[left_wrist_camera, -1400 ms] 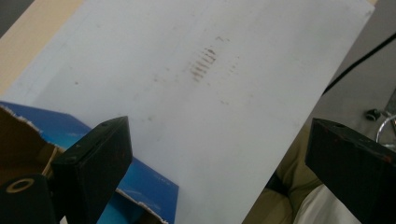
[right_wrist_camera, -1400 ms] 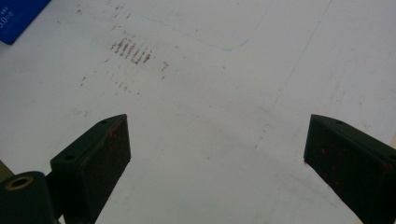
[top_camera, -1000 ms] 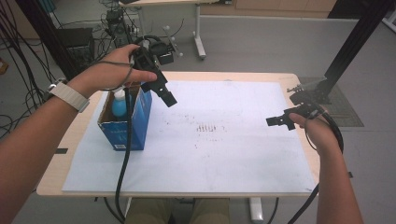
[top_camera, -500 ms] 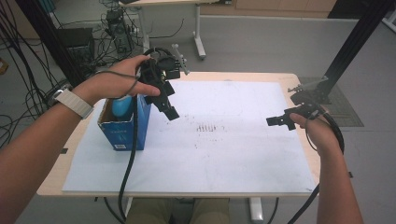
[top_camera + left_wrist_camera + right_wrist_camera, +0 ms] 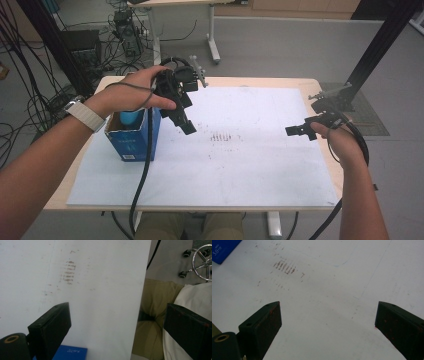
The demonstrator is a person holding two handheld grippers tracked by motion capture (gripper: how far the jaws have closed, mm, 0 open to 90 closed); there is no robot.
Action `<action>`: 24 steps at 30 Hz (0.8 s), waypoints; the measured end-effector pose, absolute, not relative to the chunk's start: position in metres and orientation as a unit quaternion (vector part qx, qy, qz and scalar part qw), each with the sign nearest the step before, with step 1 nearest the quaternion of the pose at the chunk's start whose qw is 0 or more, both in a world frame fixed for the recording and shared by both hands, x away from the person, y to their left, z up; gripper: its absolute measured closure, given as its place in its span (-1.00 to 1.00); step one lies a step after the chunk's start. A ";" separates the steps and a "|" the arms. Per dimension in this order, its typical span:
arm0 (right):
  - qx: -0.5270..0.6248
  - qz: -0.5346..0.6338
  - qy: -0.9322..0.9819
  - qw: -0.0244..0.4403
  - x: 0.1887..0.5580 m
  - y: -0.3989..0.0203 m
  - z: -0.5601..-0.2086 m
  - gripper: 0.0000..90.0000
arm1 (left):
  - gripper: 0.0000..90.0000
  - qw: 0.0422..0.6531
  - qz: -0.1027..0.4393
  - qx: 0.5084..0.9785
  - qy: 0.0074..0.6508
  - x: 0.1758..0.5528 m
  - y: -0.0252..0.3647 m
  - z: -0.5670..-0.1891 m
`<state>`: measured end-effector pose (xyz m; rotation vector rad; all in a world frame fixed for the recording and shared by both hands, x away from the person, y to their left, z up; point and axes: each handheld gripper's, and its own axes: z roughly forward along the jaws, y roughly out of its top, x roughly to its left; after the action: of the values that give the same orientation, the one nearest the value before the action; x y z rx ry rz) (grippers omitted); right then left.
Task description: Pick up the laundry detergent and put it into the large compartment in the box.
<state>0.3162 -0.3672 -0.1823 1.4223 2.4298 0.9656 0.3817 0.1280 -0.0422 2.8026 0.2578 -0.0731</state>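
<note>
Seemingly ready to reach in, the left gripper point(image 5: 186, 126) hangs with jaws wide just beside the blue box point(image 5: 131, 140) near the table's point(image 5: 260, 82) left edge, while the right gripper point(image 5: 296, 130) waits equally wide by the right edge.

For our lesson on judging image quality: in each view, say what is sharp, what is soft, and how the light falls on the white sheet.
High view: even light on the white sheet, soft overall, blue box print unreadable. Left gripper view: the brown smudges are fairly clear, and the near jaws stand wide apart and dark. Right gripper view: flat light without glare, the smudges crisp.
</note>
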 end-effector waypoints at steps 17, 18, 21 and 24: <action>0.476 0.324 0.813 0.081 0.316 -0.368 -0.184 -0.85 | -0.82 0.160 -0.022 0.983 0.087 0.382 0.125 -0.044; 0.477 0.324 0.813 0.081 0.316 -0.368 -0.184 -0.85 | -0.82 0.160 -0.023 0.983 0.087 0.382 0.125 -0.044; 0.477 0.324 0.813 0.080 0.316 -0.369 -0.185 -0.85 | -0.82 0.160 -0.022 0.983 0.087 0.383 0.125 -0.045; 0.478 0.324 0.812 0.080 0.317 -0.369 -0.186 -0.85 | -0.81 0.160 -0.023 0.983 0.088 0.384 0.125 -0.045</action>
<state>0.3169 -0.3694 -0.1855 1.4298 2.4297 0.9692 0.3842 0.1248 -0.0449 2.8090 0.2520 -0.0647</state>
